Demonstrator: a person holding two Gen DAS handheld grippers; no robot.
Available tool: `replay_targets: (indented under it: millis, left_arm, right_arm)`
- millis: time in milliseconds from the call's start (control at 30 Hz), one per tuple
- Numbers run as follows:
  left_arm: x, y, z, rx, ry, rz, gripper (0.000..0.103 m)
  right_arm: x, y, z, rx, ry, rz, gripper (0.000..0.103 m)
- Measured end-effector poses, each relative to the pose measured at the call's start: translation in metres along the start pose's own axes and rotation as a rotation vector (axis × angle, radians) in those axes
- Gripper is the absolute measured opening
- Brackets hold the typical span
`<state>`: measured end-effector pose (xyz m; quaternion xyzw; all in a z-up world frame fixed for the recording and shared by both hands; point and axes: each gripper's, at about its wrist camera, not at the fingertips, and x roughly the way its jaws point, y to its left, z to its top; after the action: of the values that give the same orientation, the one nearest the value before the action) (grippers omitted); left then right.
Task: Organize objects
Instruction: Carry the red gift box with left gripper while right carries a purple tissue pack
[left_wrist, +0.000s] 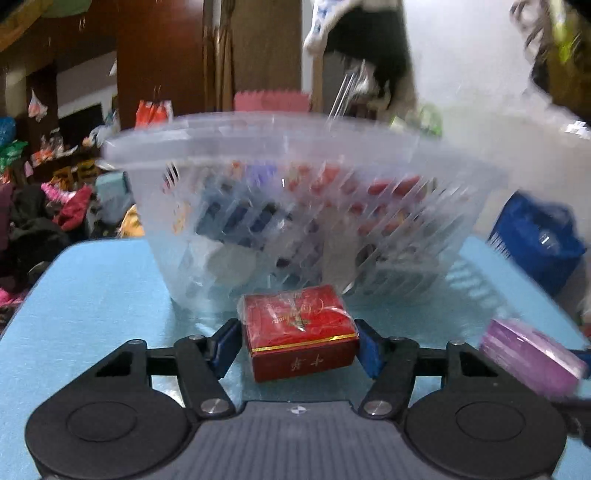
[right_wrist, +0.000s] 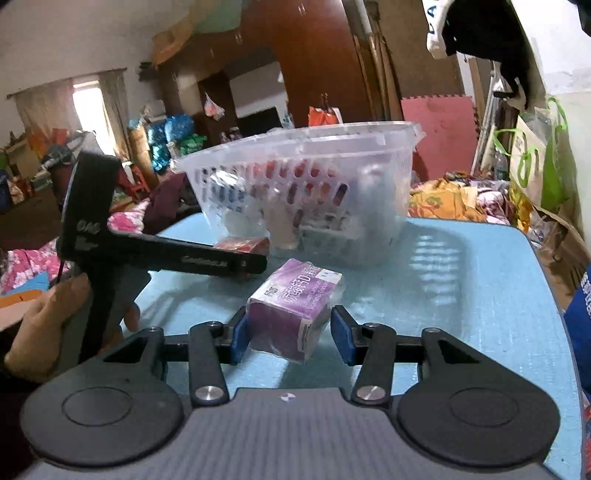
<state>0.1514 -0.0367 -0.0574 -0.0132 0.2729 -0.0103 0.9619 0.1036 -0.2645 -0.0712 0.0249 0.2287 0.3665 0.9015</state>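
Note:
A red box (left_wrist: 297, 325) in clear wrap lies on the light blue table (left_wrist: 92, 288), just in front of a clear slotted basket (left_wrist: 258, 147). My left gripper (left_wrist: 299, 332) is shut on it, a blue pad against each side. In the right wrist view a purple pack (right_wrist: 291, 306) in plastic wrap sits tilted between the blue pads of my right gripper (right_wrist: 290, 328), which is shut on it. The same pack (left_wrist: 532, 354) shows blurred at the right of the left wrist view. The basket (right_wrist: 295, 144) holds several boxes and packs.
A hand (right_wrist: 40, 317) holds the left gripper's handle at the table's left edge. A blue bag (left_wrist: 535, 240) stands off the table to the right. Clothes and bags are piled around the table, and a pink foam mat (right_wrist: 439, 136) leans behind the basket.

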Motion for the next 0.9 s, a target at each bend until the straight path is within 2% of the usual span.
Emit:
replay_targets:
  millis: [100, 200, 333, 467, 600, 667, 700, 733, 800, 867, 900]
  left_arm:
    - [-0.041, 0.013, -0.005, -0.03, -0.093, -0.069, 0.068]
    - [-0.087, 0.024, -0.001, -0.045, -0.212, -0.104, 0.068]
    - [-0.118, 0.031, 0.05, -0.029, -0.312, -0.126, 0.068]
    - [-0.098, 0.032, 0.117, -0.015, -0.264, -0.114, 0.068]
    - [-0.061, 0.03, 0.147, -0.012, -0.19, -0.062, 0.069]
    - [-0.044, 0.031, 0.148, -0.005, -0.159, -0.038, 0.075]
    - [-0.034, 0.033, 0.148, -0.007, -0.136, -0.032, 0.079]
    - [-0.023, 0.035, 0.147, -0.021, -0.108, -0.024, 0.081]
    - [-0.017, 0.043, 0.141, -0.042, -0.091, -0.019, 0.081]
    - [-0.024, 0.049, 0.14, -0.053, -0.107, -0.037, 0.082]
    - [-0.031, 0.054, 0.138, -0.058, -0.128, -0.055, 0.083]
  right_arm:
    - [-0.012, 0.006, 0.004, -0.002, -0.054, 0.031, 0.05]
    - [-0.025, 0.017, 0.019, -0.025, -0.117, 0.044, 0.05]
    - [-0.031, 0.028, 0.072, -0.082, -0.19, 0.01, 0.05]
    - [-0.006, 0.025, 0.137, -0.115, -0.178, -0.086, 0.05]
    - [0.031, 0.014, 0.172, -0.126, -0.133, -0.134, 0.053]
    - [0.048, 0.011, 0.176, -0.133, -0.137, -0.141, 0.069]
    - [0.059, 0.01, 0.177, -0.149, -0.117, -0.167, 0.09]
    - [0.065, 0.011, 0.176, -0.164, -0.103, -0.192, 0.094]
    - [0.067, 0.01, 0.174, -0.178, -0.085, -0.21, 0.094]
    - [0.054, 0.007, 0.17, -0.147, -0.098, -0.164, 0.096]
    - [0.045, 0.007, 0.167, -0.139, -0.113, -0.138, 0.103]
